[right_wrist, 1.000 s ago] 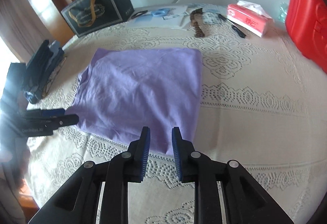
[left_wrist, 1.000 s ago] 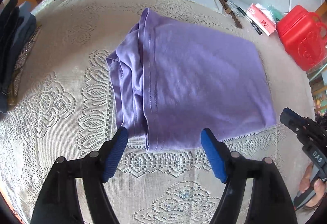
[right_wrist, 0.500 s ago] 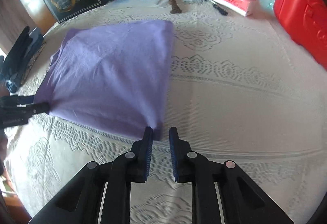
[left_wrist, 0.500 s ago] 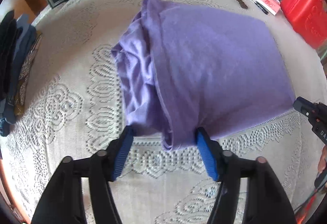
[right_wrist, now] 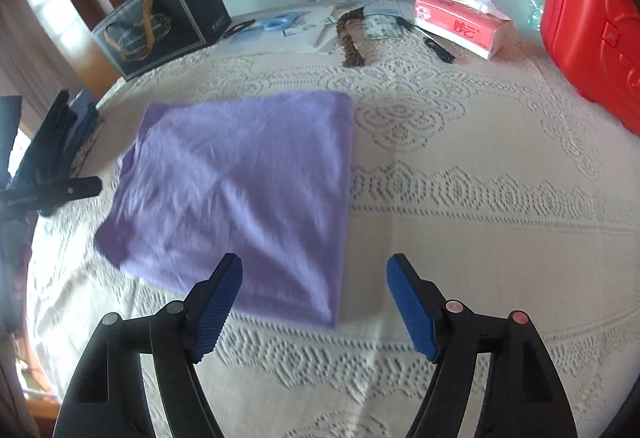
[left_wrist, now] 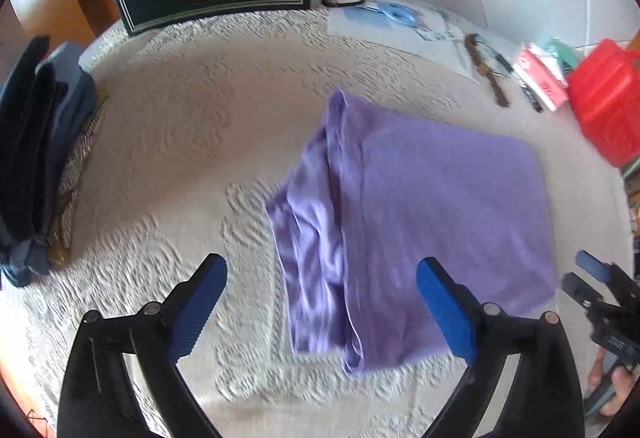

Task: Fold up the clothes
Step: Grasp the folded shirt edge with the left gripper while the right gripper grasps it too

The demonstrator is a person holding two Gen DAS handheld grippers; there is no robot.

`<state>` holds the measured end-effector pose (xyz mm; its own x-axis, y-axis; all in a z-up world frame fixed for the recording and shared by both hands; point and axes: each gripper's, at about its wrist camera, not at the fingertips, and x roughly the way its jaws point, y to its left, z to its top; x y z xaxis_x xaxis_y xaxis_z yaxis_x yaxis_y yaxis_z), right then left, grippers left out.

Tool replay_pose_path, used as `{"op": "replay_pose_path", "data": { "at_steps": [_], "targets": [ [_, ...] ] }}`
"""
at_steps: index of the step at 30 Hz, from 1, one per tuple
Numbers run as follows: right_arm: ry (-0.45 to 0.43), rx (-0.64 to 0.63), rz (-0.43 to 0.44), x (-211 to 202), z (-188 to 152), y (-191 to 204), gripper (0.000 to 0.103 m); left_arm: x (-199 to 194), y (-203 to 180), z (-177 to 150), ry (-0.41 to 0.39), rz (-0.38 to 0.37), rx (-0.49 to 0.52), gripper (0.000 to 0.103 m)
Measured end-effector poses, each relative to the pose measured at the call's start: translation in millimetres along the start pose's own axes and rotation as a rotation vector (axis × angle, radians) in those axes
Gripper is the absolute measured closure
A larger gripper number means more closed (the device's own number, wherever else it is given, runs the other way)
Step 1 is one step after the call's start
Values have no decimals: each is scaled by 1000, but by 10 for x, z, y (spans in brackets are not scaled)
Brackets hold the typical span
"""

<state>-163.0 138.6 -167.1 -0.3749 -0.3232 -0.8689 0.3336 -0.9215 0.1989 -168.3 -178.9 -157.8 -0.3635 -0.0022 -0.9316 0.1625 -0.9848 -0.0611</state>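
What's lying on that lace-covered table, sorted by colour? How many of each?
Purple: 1, folded purple cotton garment
Red: 2, red plastic case, red tissue pack
Black: 2, black paper gift bag, black pen
Blue: 1, light blue scissors
Brown: 1, brown braided cord
Total: 7

Both wrist views overlook table obliquely, sharing purple garment (left_wrist: 432, 222).
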Motion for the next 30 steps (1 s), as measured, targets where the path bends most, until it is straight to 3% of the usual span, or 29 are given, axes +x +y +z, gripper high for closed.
{"op": "replay_pose_path", "data": {
  "at_steps": [3, 6, 9, 18, 19, 20, 21, 22, 23, 28, 30],
  "targets": [
    [6, 16, 24, 76, 95, 13, 29, 87, -34, 69, -58, 65, 30, 6],
    [14, 18, 18, 189, 164, 38, 39, 214, -34, 103, -63, 23, 39, 6],
    [24, 28, 15, 295, 215, 42, 42, 327, -72, 124, -47, -31, 36, 6],
    [41, 63, 34, 479, 255, 0, 42, 605, -147, 137, 19, -37, 48, 6],
    [39, 68, 42, 474, 251, -11, 42, 594, -155, 133, 22, -39, 49, 13],
    [38, 72, 50, 470, 247, -22, 46, 554, -170, 124, 27, -66, 45, 31],
    [37, 76, 58, 465, 244, -33, 63, 522, -190, 118, 41, -121, 38, 43],
    [36, 80, 66, 461, 240, -44, 78, 500, -210, 114, 58, -186, 31, 70],
    [34, 85, 74, 456, 237, -56, 95, 478, -230, 110, 74, -251, 24, 76],
    [33, 103, 66, 506, 229, -109, 92, 455, -230, 102, 67, -264, 18, 77],
    [27, 118, 82, 507, 219, -157, 83, 449, -227, 100, 61, -260, 16, 77]
  ]
}}
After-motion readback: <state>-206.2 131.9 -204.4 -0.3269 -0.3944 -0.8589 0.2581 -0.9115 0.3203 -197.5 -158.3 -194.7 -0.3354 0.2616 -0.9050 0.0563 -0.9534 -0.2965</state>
